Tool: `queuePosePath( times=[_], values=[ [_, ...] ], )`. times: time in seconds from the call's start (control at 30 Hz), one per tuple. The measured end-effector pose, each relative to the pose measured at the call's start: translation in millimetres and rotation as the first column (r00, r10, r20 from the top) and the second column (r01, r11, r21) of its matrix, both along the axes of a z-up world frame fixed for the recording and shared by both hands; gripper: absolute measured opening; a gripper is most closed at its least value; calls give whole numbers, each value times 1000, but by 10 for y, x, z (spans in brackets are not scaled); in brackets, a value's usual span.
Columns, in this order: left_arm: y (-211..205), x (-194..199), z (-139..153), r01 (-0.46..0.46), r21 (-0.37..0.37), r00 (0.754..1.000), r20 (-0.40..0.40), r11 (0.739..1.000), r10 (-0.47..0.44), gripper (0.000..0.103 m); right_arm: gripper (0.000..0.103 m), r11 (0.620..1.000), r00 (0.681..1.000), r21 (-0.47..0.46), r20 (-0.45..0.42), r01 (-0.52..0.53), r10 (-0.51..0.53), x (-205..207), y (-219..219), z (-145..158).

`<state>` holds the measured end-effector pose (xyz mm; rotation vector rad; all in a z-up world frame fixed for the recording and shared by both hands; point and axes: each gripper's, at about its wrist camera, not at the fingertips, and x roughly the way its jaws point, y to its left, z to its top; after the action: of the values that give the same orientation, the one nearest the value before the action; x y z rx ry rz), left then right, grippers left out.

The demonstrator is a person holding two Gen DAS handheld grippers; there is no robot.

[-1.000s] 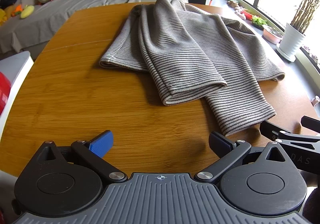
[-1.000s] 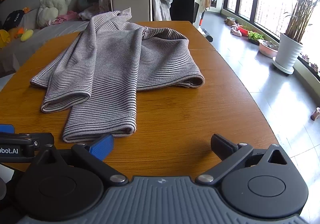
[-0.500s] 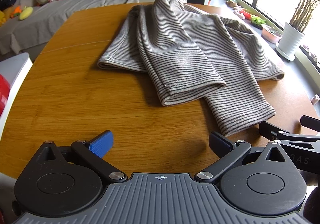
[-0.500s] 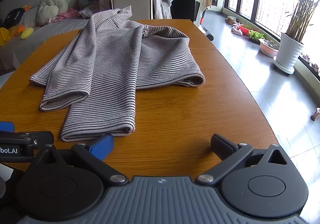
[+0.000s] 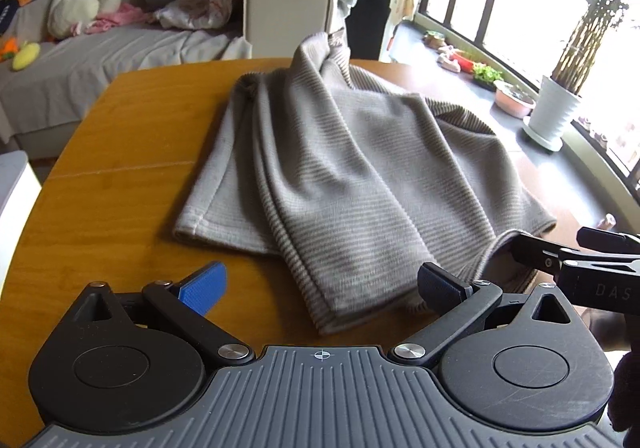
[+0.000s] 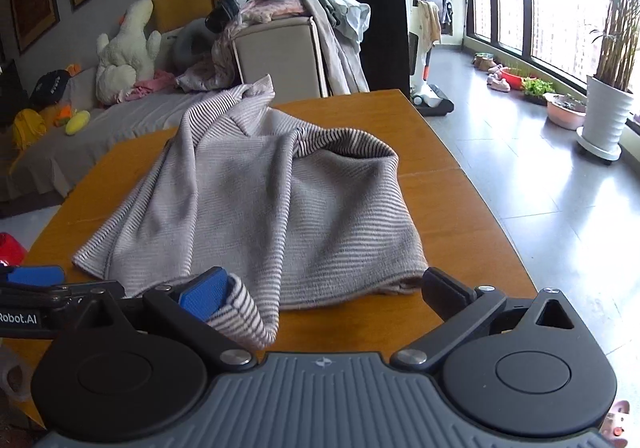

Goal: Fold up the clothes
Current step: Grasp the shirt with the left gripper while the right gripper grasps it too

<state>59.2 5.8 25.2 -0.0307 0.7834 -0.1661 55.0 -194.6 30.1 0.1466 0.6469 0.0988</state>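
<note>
A grey striped sweater (image 5: 360,183) lies partly folded on the wooden table (image 5: 120,183), its sleeves running toward me. My left gripper (image 5: 322,288) is open, and one sleeve end (image 5: 360,300) lies between its fingers. My right gripper (image 6: 324,290) is open too. A striped cuff (image 6: 244,316) curls up against its blue left pad (image 6: 204,294), and the sweater's hem (image 6: 360,280) lies just ahead. The right gripper (image 5: 580,260) shows at the right edge of the left wrist view. The left gripper (image 6: 36,280) shows at the left edge of the right wrist view.
Beyond the table stands a beige box (image 6: 280,55) heaped with clothes, beside a grey sofa (image 5: 100,59) with plush toys. A white plant pot (image 6: 608,115) stands by the windows. The table's right edge (image 6: 500,224) drops to the tiled floor.
Both grippers have moved forward to the sweater's near end. The sleeve ends, earlier well ahead of the fingers, now lie between them. Both stay open.
</note>
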Motion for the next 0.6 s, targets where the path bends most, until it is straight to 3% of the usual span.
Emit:
queuePosePath(
  times=[0.13, 0.23, 0.37, 0.5, 0.6],
  values=[
    [36, 364, 58, 12, -16, 999, 43, 1000, -11, 103, 103, 999, 998, 22, 64, -27, 25, 382, 41, 72],
    [56, 751, 32, 14, -40, 999, 45, 999, -12, 103, 103, 991, 995, 114, 78, -71, 62, 748, 33, 81],
    [124, 1229, -43, 13, -103, 1000, 28, 995, -10, 103, 103, 973, 997, 217, 24, -74, 70, 1227, -20, -20],
    [230, 1509, -225, -6, -173, 998, -56, 985, -3, 103, 103, 947, 994, 313, -66, -68, 93, 1548, -64, -271],
    [283, 1493, -334, 14, -187, 1000, -23, 982, -18, 103, 103, 958, 994, 270, -23, -95, 105, 1467, 2, -355]
  ],
)
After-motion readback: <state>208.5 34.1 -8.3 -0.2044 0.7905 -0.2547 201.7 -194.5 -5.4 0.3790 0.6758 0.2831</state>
